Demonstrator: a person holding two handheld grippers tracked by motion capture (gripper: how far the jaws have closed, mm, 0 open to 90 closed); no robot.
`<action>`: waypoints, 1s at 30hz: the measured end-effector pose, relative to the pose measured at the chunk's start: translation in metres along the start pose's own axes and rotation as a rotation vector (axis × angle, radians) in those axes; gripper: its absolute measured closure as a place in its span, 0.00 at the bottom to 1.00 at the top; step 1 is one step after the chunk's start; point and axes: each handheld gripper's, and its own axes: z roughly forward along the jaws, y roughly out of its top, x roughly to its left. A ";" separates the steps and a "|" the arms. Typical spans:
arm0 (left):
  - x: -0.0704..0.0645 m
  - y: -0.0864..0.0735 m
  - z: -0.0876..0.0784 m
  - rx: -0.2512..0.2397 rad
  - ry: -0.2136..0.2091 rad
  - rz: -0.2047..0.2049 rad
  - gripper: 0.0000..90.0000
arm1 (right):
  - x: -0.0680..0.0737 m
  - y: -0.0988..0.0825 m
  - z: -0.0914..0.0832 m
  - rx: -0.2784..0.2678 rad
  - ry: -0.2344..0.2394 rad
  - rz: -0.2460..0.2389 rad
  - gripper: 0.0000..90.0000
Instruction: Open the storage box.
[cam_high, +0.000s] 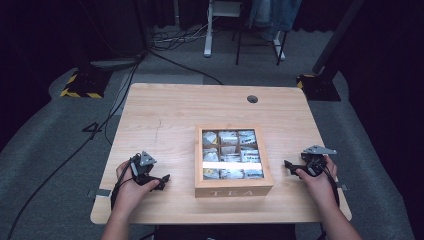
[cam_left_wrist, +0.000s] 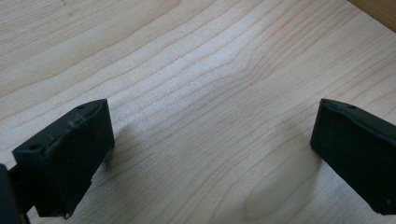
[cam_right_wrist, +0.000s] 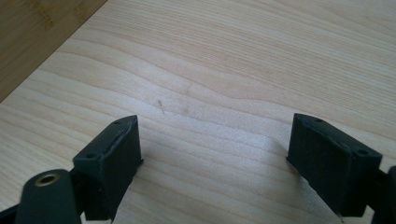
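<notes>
Both pairs of tongs stand wide open with nothing between their jaws: the left gripper rests low over the bare wooden table at the left of the tea box, and the right gripper sits at the box's right side, each held in a hand. In the left gripper view the black fingers frame plain wood grain, and in the right gripper view the fingers do the same. The box lies between the two, near both but touched by neither, its clear lid closed over compartments of tea bags.

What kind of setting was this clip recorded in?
Probably a lab or studio set up for recording, not a home: dark curtains all round, grey carpet with loose cables, and a stand base with hazard tape beside a lone wooden table.
</notes>
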 end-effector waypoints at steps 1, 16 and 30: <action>0.000 0.000 0.000 0.000 0.000 0.000 0.00 | 0.000 0.000 0.000 0.000 0.001 0.002 0.20; 0.000 0.001 0.000 0.001 -0.003 0.003 0.00 | 0.001 0.002 -0.012 0.012 0.005 0.004 0.38; 0.000 0.001 0.000 0.000 -0.003 0.003 0.00 | 0.019 0.019 -0.049 -0.013 0.079 0.004 0.40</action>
